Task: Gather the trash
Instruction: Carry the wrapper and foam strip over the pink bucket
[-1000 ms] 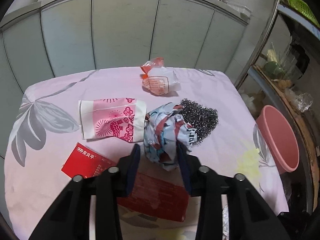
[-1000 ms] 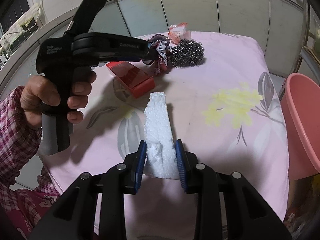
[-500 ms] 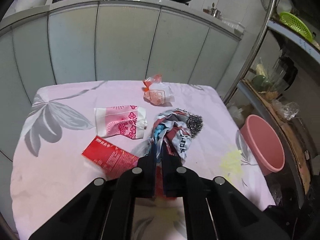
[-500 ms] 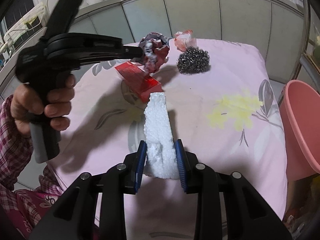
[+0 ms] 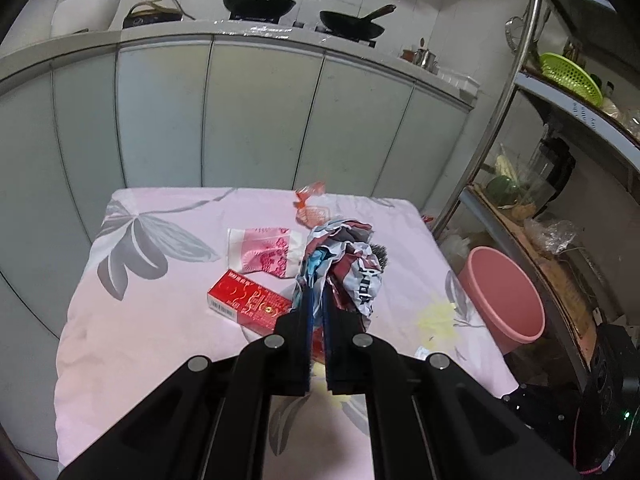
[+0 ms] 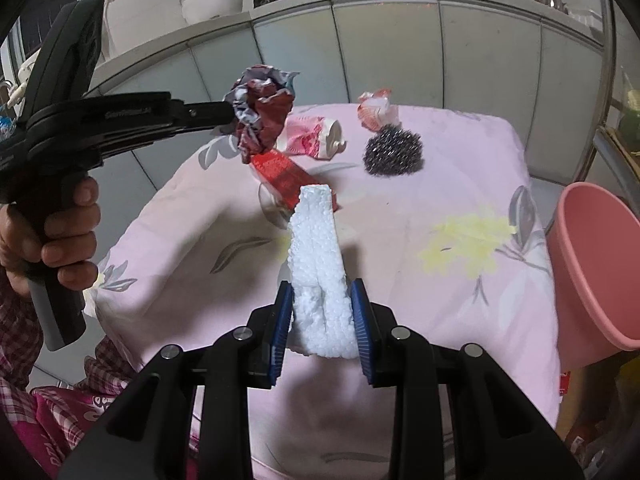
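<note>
1. Since a second ago, my left gripper (image 5: 317, 312), clamped on the crumpled wrapper (image 5: 344, 264), lifted it above the table (image 5: 160, 332).
2. My right gripper (image 6: 322, 316) grips the foam piece (image 6: 320, 256) beside the table.
3. Carrying step, I judge; next calls for reaching the pink bucket (image 5: 506, 292) beside the table.

The left wrist view looks forward along its fingers (image 5: 308, 312) from above the near edge of the table (image 5: 160, 320), tilted down across it toward the cabinets (image 5: 260, 120) and the pans (image 5: 260, 0) on top. The right wrist view sits lower and closer to the table (image 6: 440, 280), facing the same cabinets (image 6: 380, 48) from farther right, with the other gripper (image 6: 224, 114) at its left. Both views share the red box (image 5: 248, 304) (image 6: 280, 172), the steel scourer (image 5: 380, 258) (image 6: 394, 152) and the pink bucket (image 5: 504, 292) (image 6: 592, 260).
</note>
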Demonstrator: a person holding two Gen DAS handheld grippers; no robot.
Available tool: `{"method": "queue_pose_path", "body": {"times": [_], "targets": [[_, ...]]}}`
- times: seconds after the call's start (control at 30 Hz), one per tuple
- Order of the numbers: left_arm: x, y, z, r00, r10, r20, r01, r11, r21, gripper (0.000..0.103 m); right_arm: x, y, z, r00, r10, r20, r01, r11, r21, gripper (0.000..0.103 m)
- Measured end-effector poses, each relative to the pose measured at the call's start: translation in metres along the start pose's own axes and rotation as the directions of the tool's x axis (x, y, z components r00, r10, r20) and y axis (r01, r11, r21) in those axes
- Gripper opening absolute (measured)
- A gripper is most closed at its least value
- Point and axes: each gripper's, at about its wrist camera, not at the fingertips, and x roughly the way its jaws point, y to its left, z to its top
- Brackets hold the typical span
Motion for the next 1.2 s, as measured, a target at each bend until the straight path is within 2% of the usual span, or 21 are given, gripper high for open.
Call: {"method": "queue_pose_path", "body": {"times": [0.27, 0.47, 0.8, 1.0, 1.2], "targets": [[-0.007, -0.027, 0.006, 0.998, -0.057, 0.019, 0.056, 0.997, 0.045, 0.004, -0.027, -0.027, 0.006, 0.995, -0.067, 0.070, 0.063, 0.996, 0.062, 0.030], [-0.002, -0.060, 0.013, 0.994, -0.109, 0.018, 0.107, 0.989, 0.100, 0.004, -0.053, -0.063, 0.009, 0.980, -0.153, 0.126, 0.135, 0.981, 0.142, 0.030], [0.027, -0.139, 0.020, 0.975, -0.223, -0.021, 0.223, 0.953, 0.206, 0.004, -0.096, -0.140, 0.000, 0.930, -0.327, 0.166, 0.268, 0.915, 0.302, 0.030], [0.053, -0.188, 0.016, 0.957, -0.282, -0.063, 0.288, 0.922, 0.258, 0.004, -0.102, -0.180, -0.001, 0.901, -0.400, 0.166, 0.314, 0.868, 0.386, 0.030], [0.085, -0.227, 0.008, 0.942, -0.314, -0.120, 0.336, 0.898, 0.285, 0.004, -0.093, -0.210, -0.005, 0.891, -0.433, 0.135, 0.340, 0.836, 0.432, 0.030]]}}
